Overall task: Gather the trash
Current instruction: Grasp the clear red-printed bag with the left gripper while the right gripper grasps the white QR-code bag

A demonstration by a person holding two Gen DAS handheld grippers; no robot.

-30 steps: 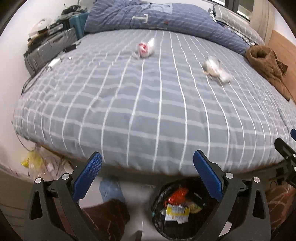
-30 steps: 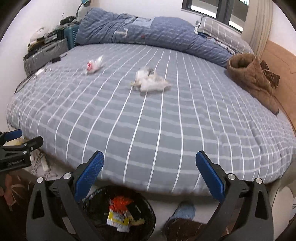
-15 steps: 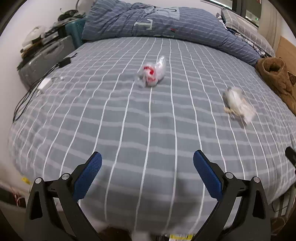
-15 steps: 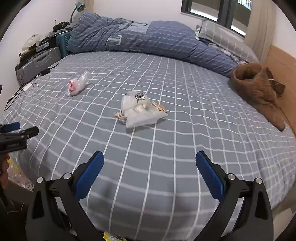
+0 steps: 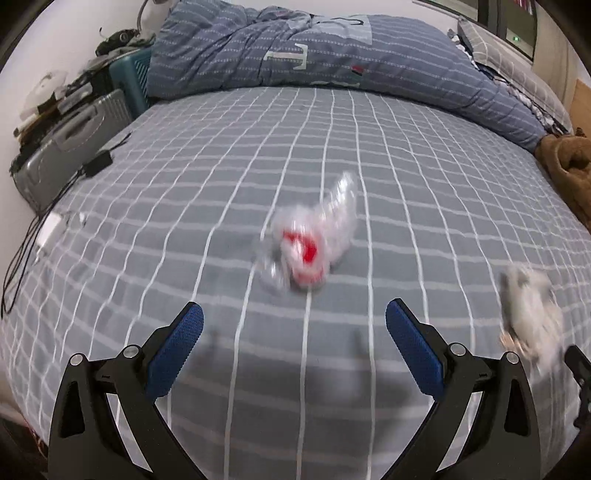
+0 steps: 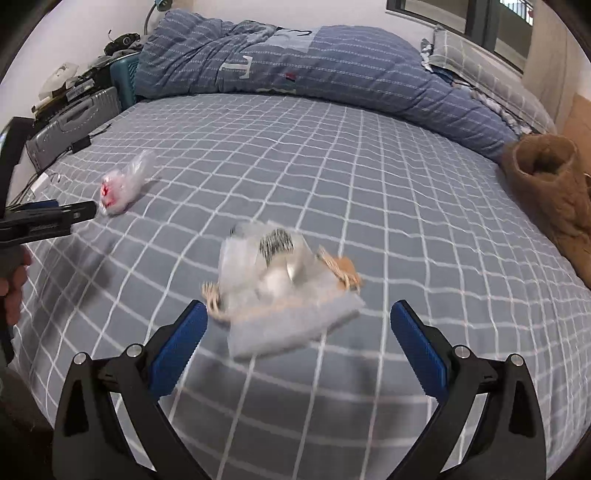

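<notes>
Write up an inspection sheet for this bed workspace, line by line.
Surface: bed sheet, grey with white grid, mostly bare.
Job's things: red-and-clear wrapper ahead of the left gripper; paper bag with cord handles ahead of the right gripper. Both blurred.
Clutter: brown garment at the right edge; rolled blue duvet at the head.
Grippers: both open, empty.
Cables: charger and cable on the left edge.
Surroundings: grey suitcase, window.

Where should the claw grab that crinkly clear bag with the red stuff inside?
Probably the bunched, fat end of the crinkly bag, where the red shows. It lies loose on the bed with its thin tail pointing away. The open left claw already faces that end, so come straight ahead and low, one finger on each side.
</notes>
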